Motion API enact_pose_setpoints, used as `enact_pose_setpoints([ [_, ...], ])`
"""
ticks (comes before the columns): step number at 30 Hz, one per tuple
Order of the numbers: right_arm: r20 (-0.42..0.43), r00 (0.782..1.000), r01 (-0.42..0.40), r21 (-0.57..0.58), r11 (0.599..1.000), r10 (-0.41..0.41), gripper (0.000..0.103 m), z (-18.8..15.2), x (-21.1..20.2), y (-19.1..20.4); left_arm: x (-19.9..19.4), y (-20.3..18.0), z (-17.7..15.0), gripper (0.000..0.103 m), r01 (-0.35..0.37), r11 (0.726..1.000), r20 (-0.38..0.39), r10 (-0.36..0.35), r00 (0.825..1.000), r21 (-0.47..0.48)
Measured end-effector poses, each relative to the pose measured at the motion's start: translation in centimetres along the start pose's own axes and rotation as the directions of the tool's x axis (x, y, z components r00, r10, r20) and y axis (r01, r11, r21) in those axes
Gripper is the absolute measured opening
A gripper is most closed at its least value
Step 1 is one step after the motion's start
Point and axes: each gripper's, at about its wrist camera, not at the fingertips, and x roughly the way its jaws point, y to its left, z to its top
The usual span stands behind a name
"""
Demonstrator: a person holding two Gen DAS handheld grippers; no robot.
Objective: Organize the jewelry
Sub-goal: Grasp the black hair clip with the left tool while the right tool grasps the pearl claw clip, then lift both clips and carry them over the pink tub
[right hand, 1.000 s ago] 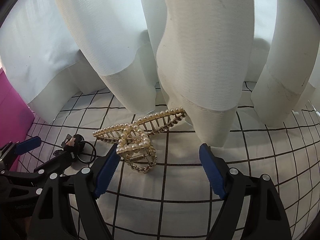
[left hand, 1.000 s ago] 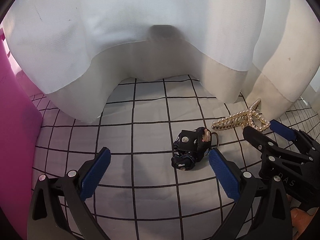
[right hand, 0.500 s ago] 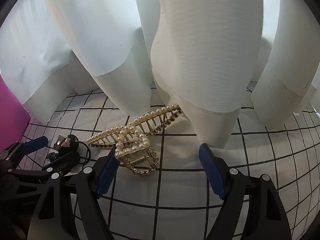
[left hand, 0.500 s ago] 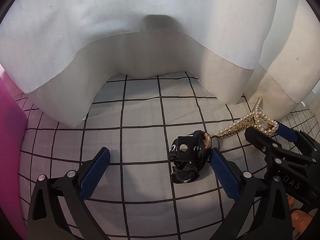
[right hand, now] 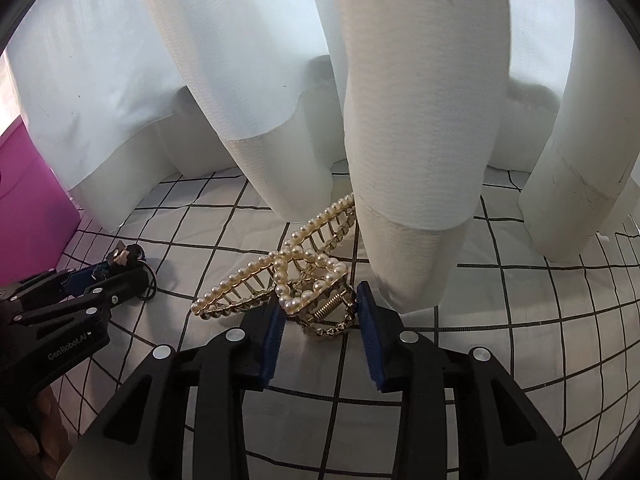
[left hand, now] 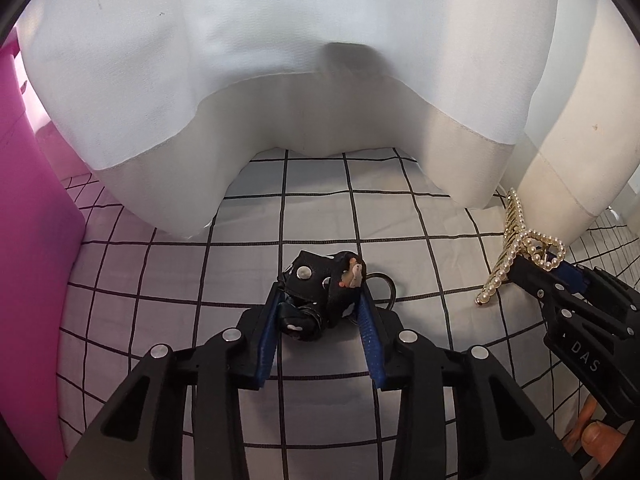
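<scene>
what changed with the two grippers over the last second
Both closed in. The left gripper moved forward and its jaws narrowed from wide open onto the black hair tie. The right gripper advanced and its jaws closed around the hinge of the pearl hair claw. Both items still rest on the checked cloth, and the white curtain hangs as before.

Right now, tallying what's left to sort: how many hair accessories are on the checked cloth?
2. A black hair tie sits between the left gripper fingers; a pearl claw clip sits between the right gripper fingers, near the curtain. More may hide behind the curtain folds.
</scene>
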Motion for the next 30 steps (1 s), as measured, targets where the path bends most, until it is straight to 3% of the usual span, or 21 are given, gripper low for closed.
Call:
enact_pose_setpoints([
  [13,-0.019,0.995,-0.101,-0.035,0.994,0.100,0.033,-3.9,-4.1,-0.3,-4.1,-0.7,-4.3,0.036,0.008,0.999,-0.003,-0.008,1.000,-0.046],
  [23,-0.015,0.982,-0.187,-0.020,0.982,0.187,0.032,-3.8,-7.3,-2.6,-10.5,-3.1,-5.5,0.036,-0.007,0.997,0.021,0.009,1.000,-0.072],
  [30,-0.046,0.978,-0.206,-0.083,0.975,0.203,0.031,-3.6,-8.1,-2.8,-11.6,-3.2,-5.2,0.036,-0.038,0.993,0.035,0.042,0.998,-0.116],
])
